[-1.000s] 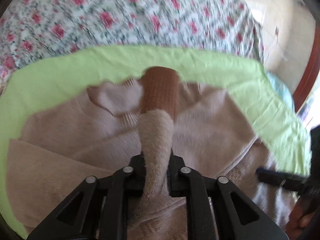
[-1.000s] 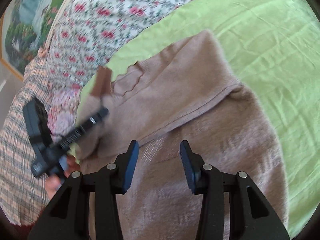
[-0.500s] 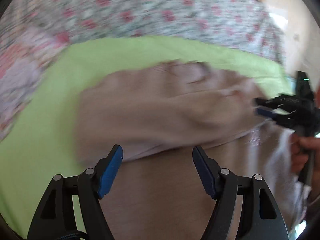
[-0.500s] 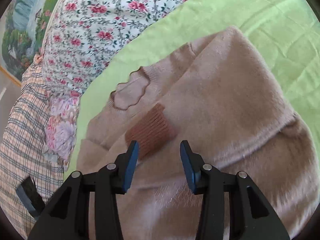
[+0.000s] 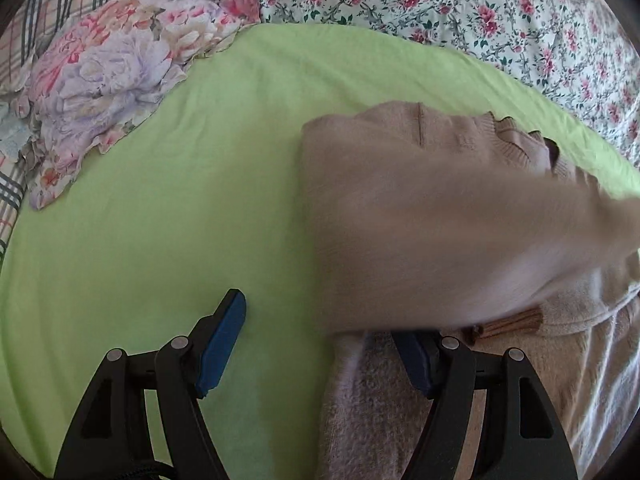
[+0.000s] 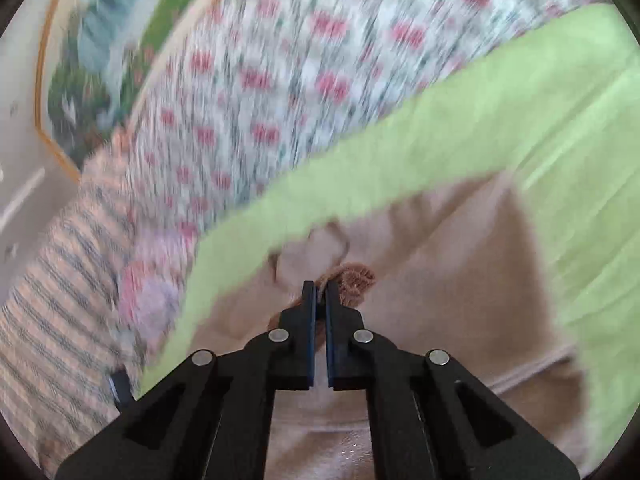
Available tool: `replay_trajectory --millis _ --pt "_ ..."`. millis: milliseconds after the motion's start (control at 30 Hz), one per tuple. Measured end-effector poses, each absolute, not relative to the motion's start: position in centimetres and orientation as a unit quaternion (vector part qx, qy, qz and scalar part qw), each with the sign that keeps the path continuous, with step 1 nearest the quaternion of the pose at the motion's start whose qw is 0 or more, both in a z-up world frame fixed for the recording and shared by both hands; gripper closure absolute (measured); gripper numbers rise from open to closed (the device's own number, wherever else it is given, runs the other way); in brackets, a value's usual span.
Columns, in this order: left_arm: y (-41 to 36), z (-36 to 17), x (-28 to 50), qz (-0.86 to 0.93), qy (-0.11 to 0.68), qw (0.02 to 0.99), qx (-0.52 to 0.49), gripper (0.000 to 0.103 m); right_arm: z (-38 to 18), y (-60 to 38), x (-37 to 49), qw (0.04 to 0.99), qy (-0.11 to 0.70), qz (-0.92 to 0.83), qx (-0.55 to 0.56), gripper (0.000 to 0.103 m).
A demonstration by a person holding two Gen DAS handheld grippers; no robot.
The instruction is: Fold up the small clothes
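A beige sweater lies on the green sheet, its neck toward the floral quilt. A blurred beige fold of it sweeps across the body toward the right edge, and a brown ribbed cuff shows under it. My left gripper is open and straddles the sweater's left edge. One blue pad is over the sheet, and the other is half hidden under the fold. My right gripper is shut on a brown cuff, raised a little above the sweater near the neck.
A floral pillow lies at the sheet's far left, with a rose-print quilt behind the sweater. Plaid bedding and a framed picture are at the left in the blurred right wrist view. Bare green sheet lies left of the sweater.
My left gripper let go of the sleeve, opened and swung left to the sweater's edge. My right gripper closed on the brown cuff lying on the sweater and lifted it.
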State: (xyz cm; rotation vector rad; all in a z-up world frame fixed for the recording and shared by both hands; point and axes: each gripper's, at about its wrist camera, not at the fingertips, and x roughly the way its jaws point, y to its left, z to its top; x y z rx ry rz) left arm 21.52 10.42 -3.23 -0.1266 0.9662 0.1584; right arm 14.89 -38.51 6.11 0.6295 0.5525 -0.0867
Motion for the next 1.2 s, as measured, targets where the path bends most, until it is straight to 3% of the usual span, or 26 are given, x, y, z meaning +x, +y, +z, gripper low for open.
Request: replay_trajectory --millis 167,267,500,633,767,833,867,967,1033,1200 --pt "10.2 -3.4 21.0 0.088 0.462 0.88 -0.064 0.03 2.3 -41.7 14.0 0.884 0.322 -0.091 0.328 0.098" --pt "11.5 -3.4 20.9 0.095 0.465 0.873 -0.115 0.03 1.0 -40.6 14.2 0.883 0.345 -0.092 0.304 0.098" --pt "12.3 -2.7 19.3 -0.004 0.481 0.865 -0.145 0.032 0.8 -40.4 14.3 0.885 0.352 -0.085 0.293 0.098" --pt "13.9 -1.2 19.8 -0.079 0.461 0.858 -0.214 0.025 0.8 -40.3 14.4 0.884 0.357 -0.082 0.291 0.096" --pt "12.9 -1.9 23.8 -0.052 0.483 0.853 -0.192 0.022 0.3 -40.4 14.4 0.878 0.361 -0.092 0.299 0.094" --pt "11.9 -2.9 25.6 -0.029 0.5 0.85 -0.164 0.028 0.6 -40.0 14.6 0.881 0.366 -0.091 0.285 0.094" --pt "11.2 -3.1 26.0 -0.008 0.497 0.857 -0.134 0.041 1.3 -39.6 14.5 0.889 0.358 -0.089 0.271 0.095" --pt "9.1 -2.9 25.9 0.028 0.475 0.877 -0.072 0.047 5.6 -37.5 13.1 0.934 0.281 -0.064 0.21 0.098" --pt "8.1 -2.9 25.4 0.042 0.465 0.883 -0.052 0.048 6.2 -37.2 13.1 0.936 0.288 -0.087 0.185 0.098" --pt "8.2 -3.0 24.9 0.048 0.458 0.886 -0.055 0.048 1.7 -39.8 13.8 0.88 0.39 -0.156 0.221 0.098"
